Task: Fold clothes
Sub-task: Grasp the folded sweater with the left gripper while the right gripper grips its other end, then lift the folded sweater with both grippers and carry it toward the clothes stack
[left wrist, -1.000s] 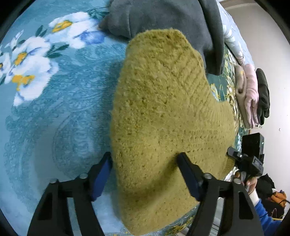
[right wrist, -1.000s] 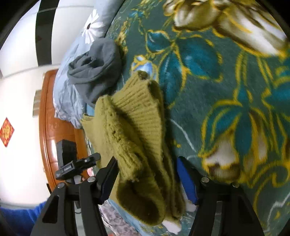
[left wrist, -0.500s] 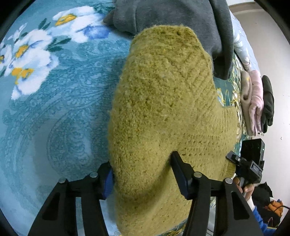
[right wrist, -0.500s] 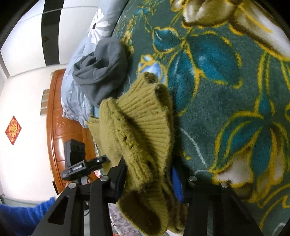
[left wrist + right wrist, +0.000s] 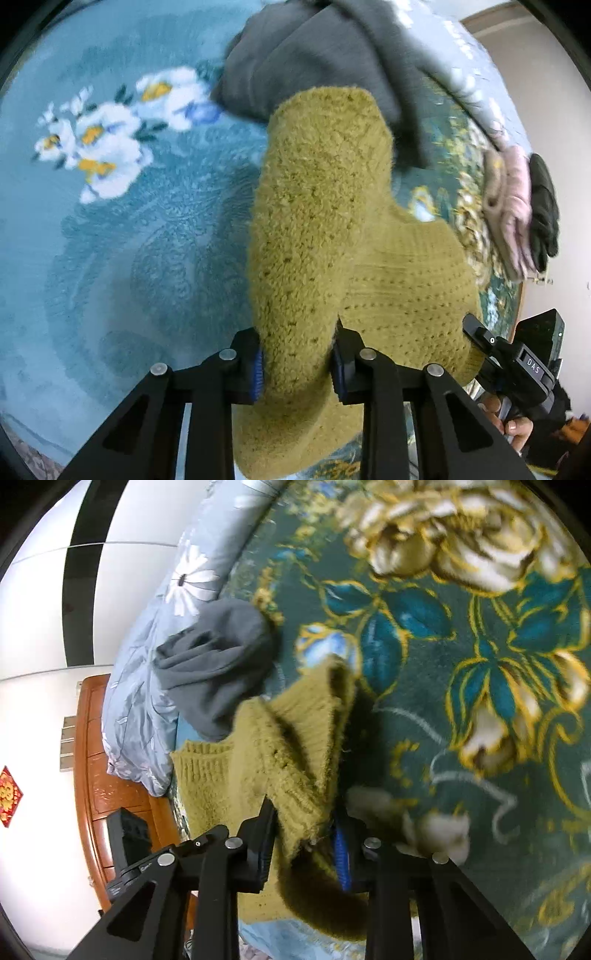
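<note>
An olive-yellow knit sweater [image 5: 325, 221] lies on a floral teal blanket [image 5: 129, 240] on a bed. My left gripper [image 5: 297, 363] is shut on a thick fold of the sweater's near edge. In the right wrist view the same sweater [image 5: 280, 760] is bunched up, and my right gripper [image 5: 304, 843] is shut on its ribbed edge. The right gripper also shows at the lower right of the left wrist view [image 5: 517, 365], held by a hand.
A dark grey garment [image 5: 325, 55] lies just beyond the sweater, also in the right wrist view [image 5: 218, 664]. Folded pink and dark clothes [image 5: 517, 214] sit at the bed's far right. A light blue duvet [image 5: 147, 686] and a wooden headboard [image 5: 96, 775] lie to the left.
Both grippers went from open around the sweater to shut on it. The sweater's near edge has bunched up and lifted a little, with its left part folding over.
</note>
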A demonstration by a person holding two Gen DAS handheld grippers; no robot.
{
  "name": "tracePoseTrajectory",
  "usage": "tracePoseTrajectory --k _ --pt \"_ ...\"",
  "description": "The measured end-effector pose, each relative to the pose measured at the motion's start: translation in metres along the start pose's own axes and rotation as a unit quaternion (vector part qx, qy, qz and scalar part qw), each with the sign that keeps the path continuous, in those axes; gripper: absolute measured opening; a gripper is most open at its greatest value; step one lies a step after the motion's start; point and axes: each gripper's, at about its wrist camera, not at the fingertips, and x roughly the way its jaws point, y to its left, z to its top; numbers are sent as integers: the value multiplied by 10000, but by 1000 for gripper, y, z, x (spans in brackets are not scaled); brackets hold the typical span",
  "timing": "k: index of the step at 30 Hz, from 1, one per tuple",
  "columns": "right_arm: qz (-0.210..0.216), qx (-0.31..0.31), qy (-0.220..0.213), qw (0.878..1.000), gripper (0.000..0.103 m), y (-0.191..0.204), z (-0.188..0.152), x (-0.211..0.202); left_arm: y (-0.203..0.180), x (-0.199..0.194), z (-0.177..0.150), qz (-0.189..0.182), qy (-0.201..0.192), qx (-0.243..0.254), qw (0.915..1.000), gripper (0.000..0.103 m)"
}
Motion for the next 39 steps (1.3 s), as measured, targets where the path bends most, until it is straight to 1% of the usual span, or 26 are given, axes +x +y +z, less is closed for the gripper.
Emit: tracePoseTrajectory --k 3,4,5,6,9,13,15,17,19,22,25,29,33,35,39 --pt "-100 -14 -201 9997 29 23 -20 -23 -16 -35 -21 -117 -170 302 9993 29" --pt "-109 -15 -273 9996 29 29 -27 -33 -32 -46 -28 -146 -229 401 9988 29" --pt "-92 -14 -352 9993 29 34 -34 -45 -42 -59 -37 -179 -296 493 9982 29" --pt "-81 -33 -435 9990 29 41 -43 -57 -42 -73 -45 -225 -369 584 9974 29" --pt "-53 -160 -717 9973 29 69 -69 -98 -61 -109 -58 -450 -636 855 9933 29" --pt "5 -432 -1119 9928 29 101 -88 -151 -91 -143 -65 -802 -963 1157 9854 29" --pt "-12 -554 -1301 9900 29 118 -94 -176 -104 -159 -68 -942 -1087 1275 9814 29" --pt "-14 -668 -1497 9865 29 133 -97 -201 -120 -183 -70 -1092 -1221 1381 9768 29" --pt "1 -777 -1684 9827 29 146 -100 -225 -138 -202 -73 -1172 -1365 1498 9722 29" --pt "116 -927 -1862 9781 29 157 -97 -256 -162 -225 -78 -1245 -1593 1638 9656 29" --pt "252 -1093 -1932 9747 29 164 -87 -284 -188 -243 -84 -1280 -1837 1685 9599 29" --pt "511 -1310 -1933 9710 29 167 -63 -319 -229 -249 -98 -1291 -2171 1559 9549 29" --pt "649 -1635 -1830 9672 29 164 -38 -356 -271 -255 -111 -1300 -2502 1432 9487 29" --pt "712 -1750 -1774 9658 29 161 -25 -380 -293 -254 -121 -1352 -2613 1301 9468 29" --pt "744 -2097 -1671 9605 29 155 0 -434 -341 -256 -143 -1344 -2879 1230 9402 29"
